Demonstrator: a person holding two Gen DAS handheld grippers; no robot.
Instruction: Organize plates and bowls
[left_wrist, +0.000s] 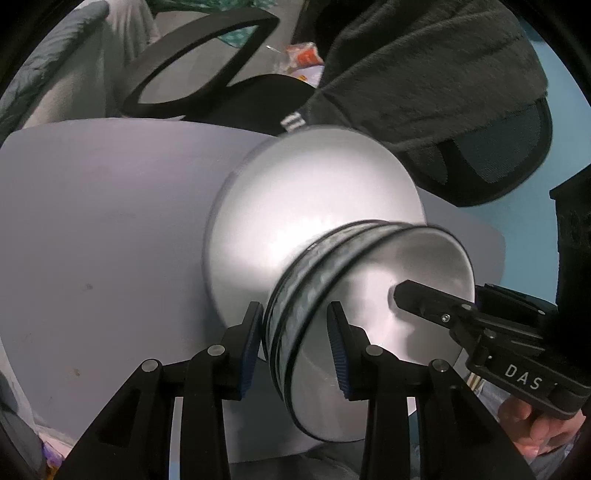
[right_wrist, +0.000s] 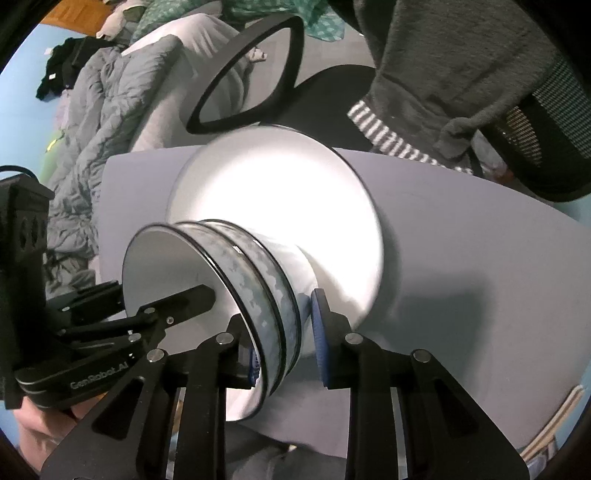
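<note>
Stacked bowls (left_wrist: 314, 295) on plate (left_wrist: 295, 192), chair (left_wrist: 207, 55) behind

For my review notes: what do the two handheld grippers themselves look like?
Both are matte black linkage frames with silver pivot pins and ribbed blue pads lining the jaws. The left gripper body carries white "GenRobot.AI" lettering; the right gripper shows white "DAS". No sleeves are visible.

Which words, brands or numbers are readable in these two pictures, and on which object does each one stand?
"DAS": white letters on the black body of the right tongs, left wrist view; the word continues out of sight.
"GenRobot.AI": pale letters on the black body of the left tongs, right wrist view.
White marks on the dark garment draped over the chair: too blurred to read.
The bowls and the plate carry no text.
</note>
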